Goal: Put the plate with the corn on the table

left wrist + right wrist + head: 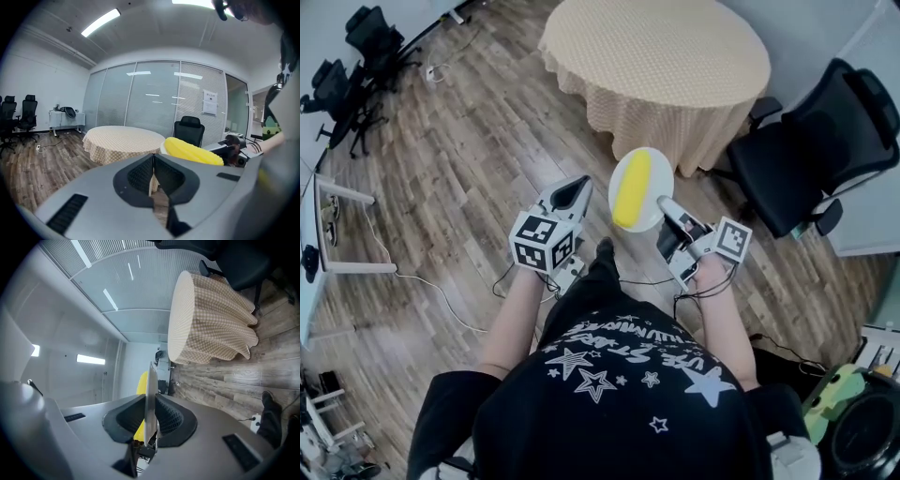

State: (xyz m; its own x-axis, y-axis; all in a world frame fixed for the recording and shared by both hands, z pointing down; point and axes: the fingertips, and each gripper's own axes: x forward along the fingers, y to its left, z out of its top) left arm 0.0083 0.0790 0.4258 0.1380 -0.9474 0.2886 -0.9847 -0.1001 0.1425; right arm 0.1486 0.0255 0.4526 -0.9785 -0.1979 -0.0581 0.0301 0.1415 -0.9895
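A white plate point(652, 169) with a yellow corn cob point(632, 192) lying on it hangs in the air in front of me. My right gripper point(664, 208) is shut on the plate's rim; in the right gripper view the plate point(151, 401) stands edge-on between the jaws with the corn point(140, 385) behind it. My left gripper point(577, 190) sits just left of the plate, shut and holding nothing point(154, 180). The corn point(192, 151) shows past its jaws. The round table point(661, 56) with a beige checked cloth stands ahead, beyond the plate.
A black office chair point(811, 150) stands right of the table. More black chairs point(356, 66) line the far left wall, with cables on the wood floor point(469, 159). A white desk point(323, 225) sits at the left edge.
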